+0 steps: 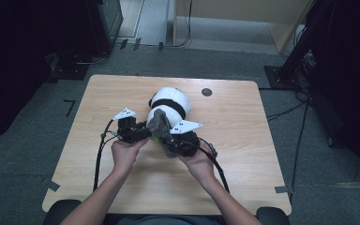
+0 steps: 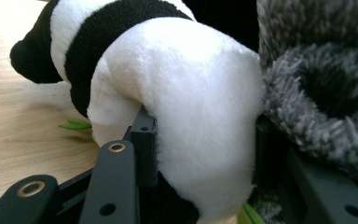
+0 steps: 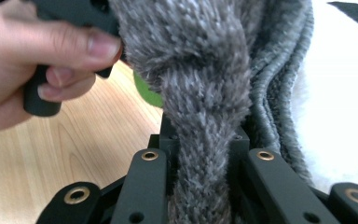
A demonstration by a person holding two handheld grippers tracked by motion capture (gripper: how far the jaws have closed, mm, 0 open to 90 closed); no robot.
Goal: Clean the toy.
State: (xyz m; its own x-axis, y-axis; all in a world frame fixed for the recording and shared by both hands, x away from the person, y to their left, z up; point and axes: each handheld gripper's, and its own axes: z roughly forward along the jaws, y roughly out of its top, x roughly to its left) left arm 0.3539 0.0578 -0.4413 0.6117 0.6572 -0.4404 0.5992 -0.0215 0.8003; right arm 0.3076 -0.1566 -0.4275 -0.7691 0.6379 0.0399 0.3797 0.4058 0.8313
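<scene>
Panda (image 1: 171,101) lying on table (image 1: 243,122); left gripper (image 1: 139,133) pinching its white limb, right gripper (image 1: 168,140) pinching grey sock (image 1: 158,123), green leaf (image 2: 74,124) lying beside.

Lighting, high view: dim overall; floor and room edges fall to near black, the table (image 1: 122,93) the one moderately lit surface, lit evenly from above with soft, short shadows. Picture soft and slightly grainy; mild bending toward the corners.

Left gripper view: bright; white plush of the panda toy (image 2: 191,93) close to glare; near black parts blurred.

Right gripper view: bright, light from upper right; grey fuzzy fabric (image 3: 205,93) sharp, a hand (image 3: 28,70) soft.
</scene>
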